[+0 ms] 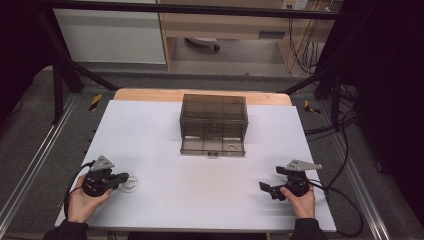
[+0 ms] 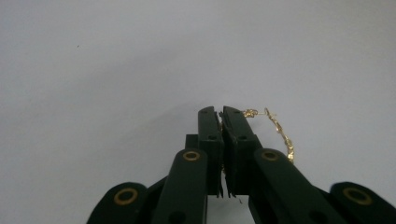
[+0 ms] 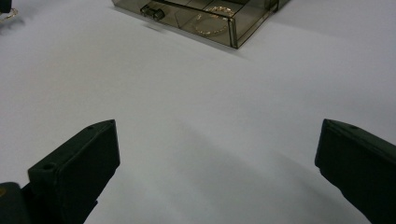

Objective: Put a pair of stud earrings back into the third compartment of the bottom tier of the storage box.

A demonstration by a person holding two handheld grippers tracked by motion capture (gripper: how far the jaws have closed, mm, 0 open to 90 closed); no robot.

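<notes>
Now: gold ring pinched at the near-left of the counter

Largest is the white counter (image 1: 200, 185), with a smoky see-through box (image 1: 213, 125) standing toward its far middle. Its front drawer is pulled out toward the person, and the right gripper view shows a thin bracelet (image 3: 208, 27) lying in one of the drawer's compartments.

Next come the tools. The left hand-held gripper (image 2: 221, 114) rests low at the near-left of the counter, jaws clenched together on a thin gold hoop (image 2: 280, 133); most of the hoop curves out to one side of the jaws, just above the white surface. From above, the hoop (image 1: 131, 184) appears as a pale ring touching the gripper's tips. The right hand-held gripper (image 3: 217, 154) sits at the near-right, well apart from the box, jaws spread wide and grasping nothing.
</notes>
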